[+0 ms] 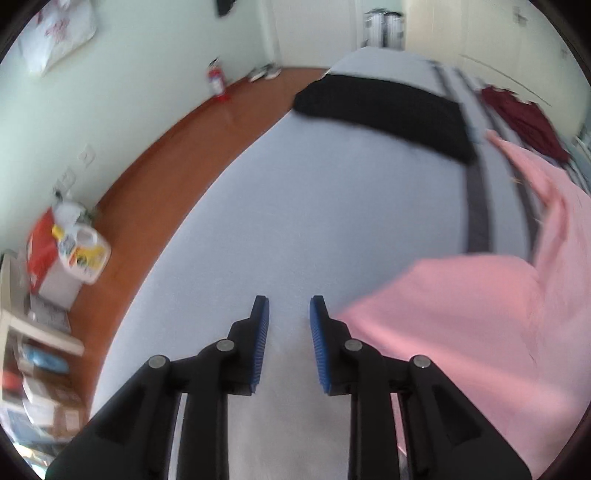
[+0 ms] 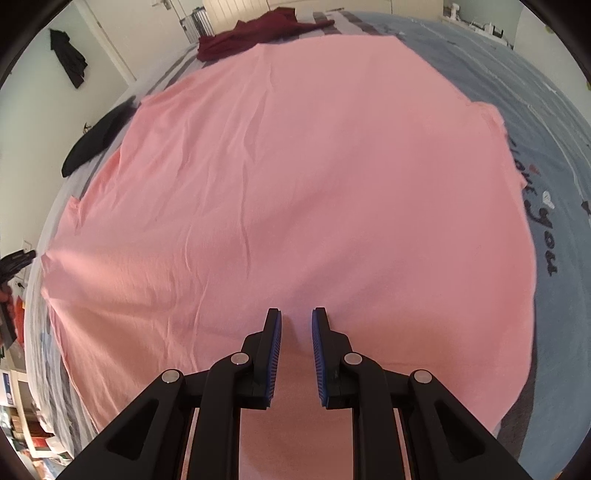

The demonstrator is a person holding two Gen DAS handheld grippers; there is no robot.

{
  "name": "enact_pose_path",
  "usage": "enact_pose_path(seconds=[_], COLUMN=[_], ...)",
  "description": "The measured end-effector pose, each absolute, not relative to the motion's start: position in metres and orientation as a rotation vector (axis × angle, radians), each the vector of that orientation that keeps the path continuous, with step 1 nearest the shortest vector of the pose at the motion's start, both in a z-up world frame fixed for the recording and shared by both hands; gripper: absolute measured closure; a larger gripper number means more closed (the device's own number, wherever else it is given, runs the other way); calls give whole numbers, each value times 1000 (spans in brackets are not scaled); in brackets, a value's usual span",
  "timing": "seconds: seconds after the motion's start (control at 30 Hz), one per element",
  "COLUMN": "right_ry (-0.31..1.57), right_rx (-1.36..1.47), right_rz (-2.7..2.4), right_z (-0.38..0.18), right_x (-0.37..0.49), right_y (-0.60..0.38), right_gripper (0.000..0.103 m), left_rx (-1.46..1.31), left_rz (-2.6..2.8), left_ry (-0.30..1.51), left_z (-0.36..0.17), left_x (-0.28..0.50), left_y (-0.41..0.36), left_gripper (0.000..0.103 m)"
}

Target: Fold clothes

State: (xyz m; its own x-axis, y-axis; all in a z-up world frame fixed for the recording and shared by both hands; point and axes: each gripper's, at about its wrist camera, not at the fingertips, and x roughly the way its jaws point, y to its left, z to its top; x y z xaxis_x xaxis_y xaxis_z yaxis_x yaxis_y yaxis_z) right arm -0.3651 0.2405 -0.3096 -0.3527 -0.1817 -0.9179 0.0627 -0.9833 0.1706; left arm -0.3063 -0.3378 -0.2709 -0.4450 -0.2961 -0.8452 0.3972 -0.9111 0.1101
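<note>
A pink shirt [image 2: 295, 177] lies spread flat on the bed and fills most of the right wrist view. Its left part [image 1: 461, 314] shows at the right of the left wrist view. My right gripper [image 2: 296, 314] points down over the shirt's near middle, its jaws a narrow gap apart; the cloth under them looks flat and not pinched. My left gripper [image 1: 289, 299] is open over the bare pale sheet [image 1: 295, 203], just left of the shirt's edge, with nothing between its blue pads [image 1: 263, 332]. It also shows as a dark shape [image 2: 16, 260] by the shirt's left corner.
A folded black garment [image 1: 384, 110] lies further up the bed, and a maroon garment [image 2: 258, 33] is crumpled near the head. A blue blanket with lettering [image 2: 554, 147] covers the bed's right side. Wooden floor [image 1: 166, 155], a white shelf [image 1: 22, 332] and bottles [image 1: 83, 254] lie left of the bed.
</note>
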Motion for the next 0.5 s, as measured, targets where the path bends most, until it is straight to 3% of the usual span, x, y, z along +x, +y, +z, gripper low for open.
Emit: enact_pose_path(seconds=[0.13,0.3,0.4,0.5], right_ry=[-177,-193,-232,-299], right_rx=[1657,1647,1664,1677], right_rz=[-2532,-2645,-2700,-2704], right_z=[-297,-284,-283,-291], right_x=[-364,-366,-373,-389], right_y=[258,307,345,374], right_gripper=[86,72,62,61], left_rx=[1491,1694,1711,1696], left_rz=[-2533,-2601,-2563,-2512], left_ry=[53,59,115,164], left_z=[-271,-297,-306,-310], left_x=[-286,-266,-263,-267], left_y=[-259,-166,-147,-143], left_gripper=[83,83,83,82])
